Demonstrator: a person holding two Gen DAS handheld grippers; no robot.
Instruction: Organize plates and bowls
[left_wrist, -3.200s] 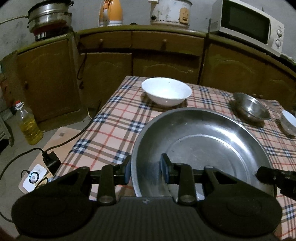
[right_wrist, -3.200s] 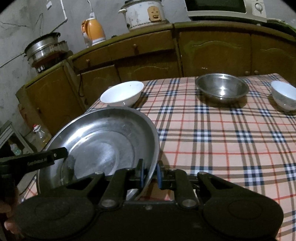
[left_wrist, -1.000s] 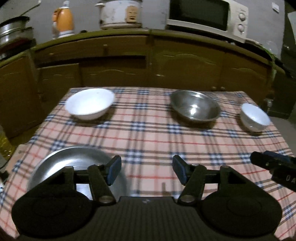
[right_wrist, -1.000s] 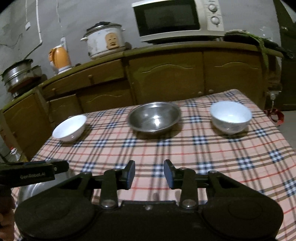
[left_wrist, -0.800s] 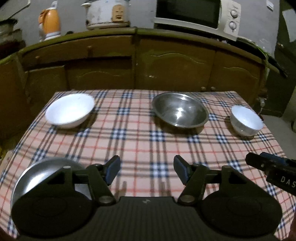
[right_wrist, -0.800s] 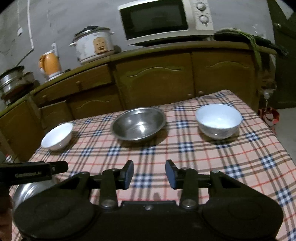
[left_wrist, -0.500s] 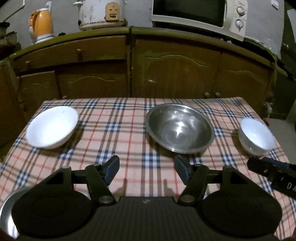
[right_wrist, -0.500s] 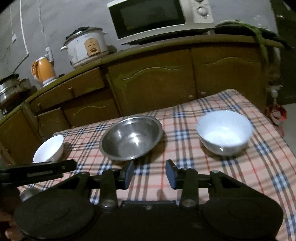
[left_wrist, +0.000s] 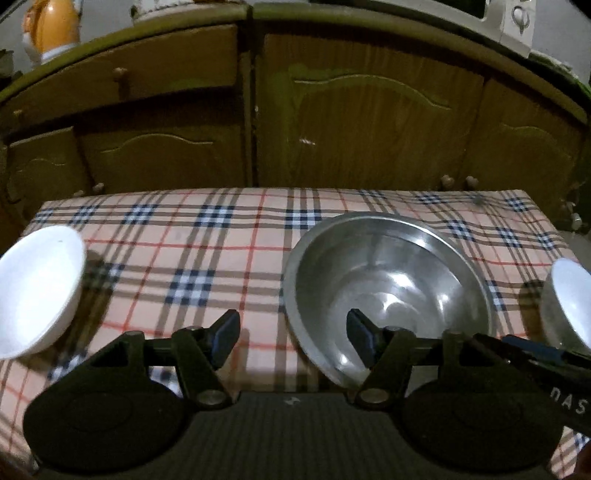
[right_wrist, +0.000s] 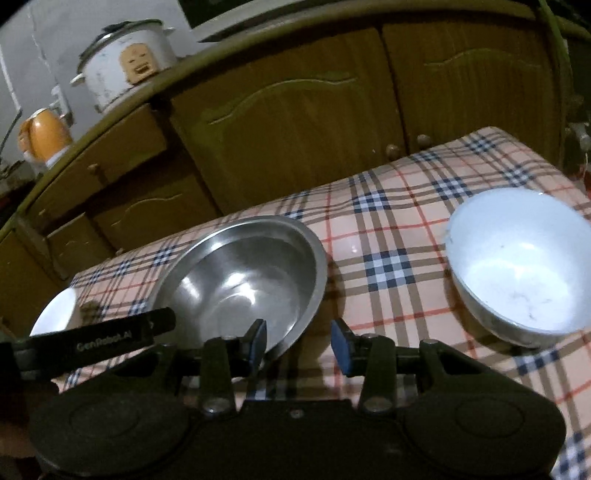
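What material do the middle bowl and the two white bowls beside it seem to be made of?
Metal bowl: probably stainless steel, polished; it shows bright mirror-like reflections. Left white bowl and right white bowl: likely glazed ceramic, smooth and opaque with a soft sheen, though melamine cannot be excluded.

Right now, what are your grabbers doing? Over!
Left gripper open, right gripper open, both empty. Steel bowl on the cloth between two white bowls, each gripper straddling its near rim. Nothing blocking.
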